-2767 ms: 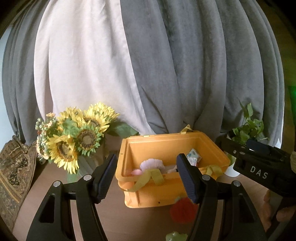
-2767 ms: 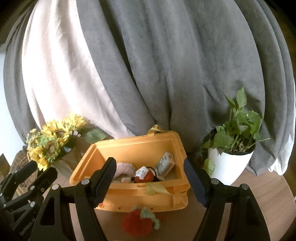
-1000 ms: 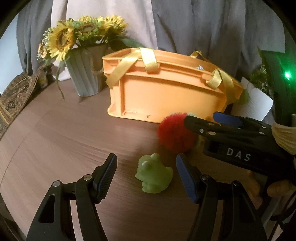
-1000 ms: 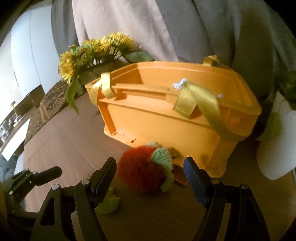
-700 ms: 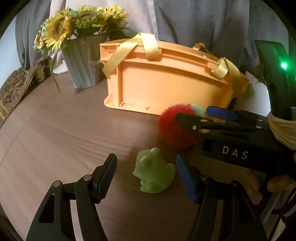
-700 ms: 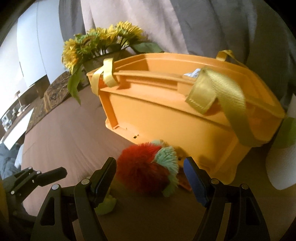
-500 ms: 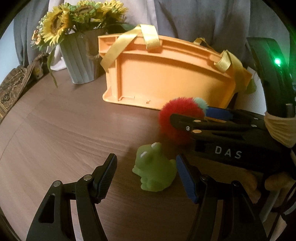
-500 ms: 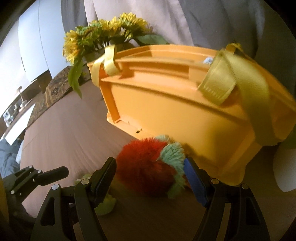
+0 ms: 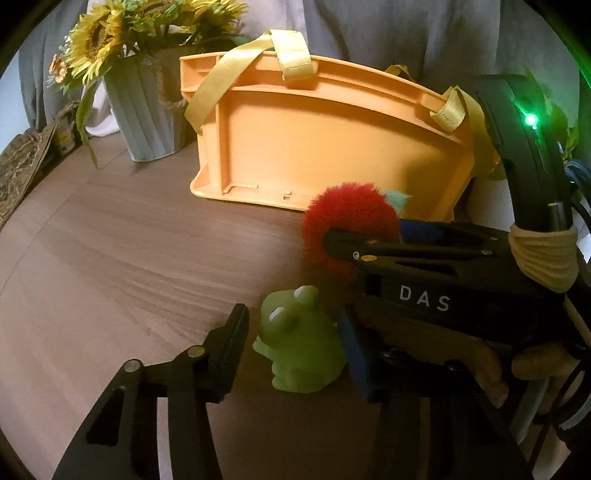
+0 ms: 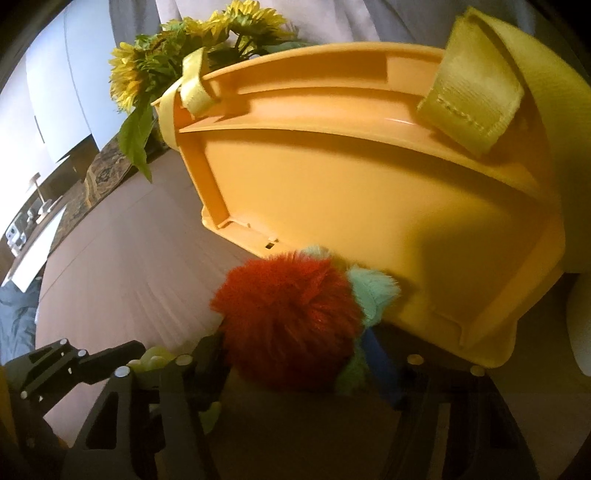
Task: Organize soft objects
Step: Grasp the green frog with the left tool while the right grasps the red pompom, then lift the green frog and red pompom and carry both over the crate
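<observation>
Your left gripper (image 9: pixel 295 347) stood open around the one green frog toy (image 9: pixel 301 341), which sat on the table between its fingers, the right finger touching or nearly touching it. Your right gripper (image 10: pixel 299 350) straddled the single red fluffy toy (image 10: pixel 291 321) (green tuft at its far side); whether its fingers pressed the fur, I could not tell. Just beyond that toy stood one orange bin (image 9: pixel 332 144) with yellow strap handles, on a brown wood-grain table (image 9: pixel 110 258). Ahead and left of the bin was one vase of sunflowers (image 9: pixel 147 107), with grey and pale curtains (image 9: pixel 369 29) behind. Only the left view showed the frog whole and a white pot (image 9: pixel 491 199) right of the bin; only the right view showed a bright window (image 10: pixel 48 92) far left.
</observation>
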Motion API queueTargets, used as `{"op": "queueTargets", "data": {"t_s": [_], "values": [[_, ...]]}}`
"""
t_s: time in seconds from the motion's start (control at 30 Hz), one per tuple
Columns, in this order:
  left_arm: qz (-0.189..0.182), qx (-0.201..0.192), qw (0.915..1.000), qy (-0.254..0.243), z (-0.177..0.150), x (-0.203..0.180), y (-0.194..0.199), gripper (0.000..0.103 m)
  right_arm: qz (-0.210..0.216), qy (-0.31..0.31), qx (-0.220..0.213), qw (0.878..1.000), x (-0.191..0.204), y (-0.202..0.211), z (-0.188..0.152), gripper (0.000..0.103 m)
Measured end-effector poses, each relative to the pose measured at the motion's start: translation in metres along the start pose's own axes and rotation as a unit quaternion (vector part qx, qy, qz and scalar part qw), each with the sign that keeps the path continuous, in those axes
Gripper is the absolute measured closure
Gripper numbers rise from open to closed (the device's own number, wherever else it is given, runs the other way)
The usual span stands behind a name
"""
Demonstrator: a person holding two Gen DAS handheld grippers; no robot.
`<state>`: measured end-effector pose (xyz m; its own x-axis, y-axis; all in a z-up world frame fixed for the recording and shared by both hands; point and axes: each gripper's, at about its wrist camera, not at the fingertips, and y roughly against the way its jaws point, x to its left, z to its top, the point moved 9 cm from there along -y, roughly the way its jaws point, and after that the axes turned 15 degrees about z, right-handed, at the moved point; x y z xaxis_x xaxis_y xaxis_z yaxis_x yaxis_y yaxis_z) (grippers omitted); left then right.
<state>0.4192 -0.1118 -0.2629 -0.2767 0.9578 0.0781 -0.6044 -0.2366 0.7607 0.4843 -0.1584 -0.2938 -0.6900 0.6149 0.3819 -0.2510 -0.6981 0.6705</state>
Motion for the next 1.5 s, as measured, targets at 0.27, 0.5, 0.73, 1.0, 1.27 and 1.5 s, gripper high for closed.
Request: {"op": "queueTargets", "data": {"t_s": [0.27,0.5,0.73,1.0,1.27,1.5], "values": [[-0.004,-0.009,0.9998,-0.017,0.001,-0.004,0.001,0.062,0.001,0.002,-0.002,1.0,-0.001,0.0,-0.003,0.054],[-0.005,-0.013,0.9998,-0.017,-0.001,-0.001,0.009,0.067,-0.003,0.007,-0.01,1.0,0.005,0.005,-0.006,0.06],[-0.005,-0.019,0.9997,-0.013,0.001,0.004,0.015,0.07,-0.002,-0.008,-0.021,1.0,0.007,0.014,-0.009,0.062],[-0.007,-0.034,0.9994,-0.006,0.008,0.012,0.028,0.07,-0.018,-0.02,-0.04,0.999,0.011,0.034,-0.008,0.063],[-0.018,-0.054,0.9983,-0.008,0.013,0.019,0.05,0.07,-0.039,-0.034,-0.06,0.997,0.022,0.057,-0.006,0.062],[-0.032,-0.071,0.9969,-0.009,0.021,0.03,0.073,0.07,-0.056,-0.059,-0.087,0.993,0.038,0.081,-0.007,0.062]]}}
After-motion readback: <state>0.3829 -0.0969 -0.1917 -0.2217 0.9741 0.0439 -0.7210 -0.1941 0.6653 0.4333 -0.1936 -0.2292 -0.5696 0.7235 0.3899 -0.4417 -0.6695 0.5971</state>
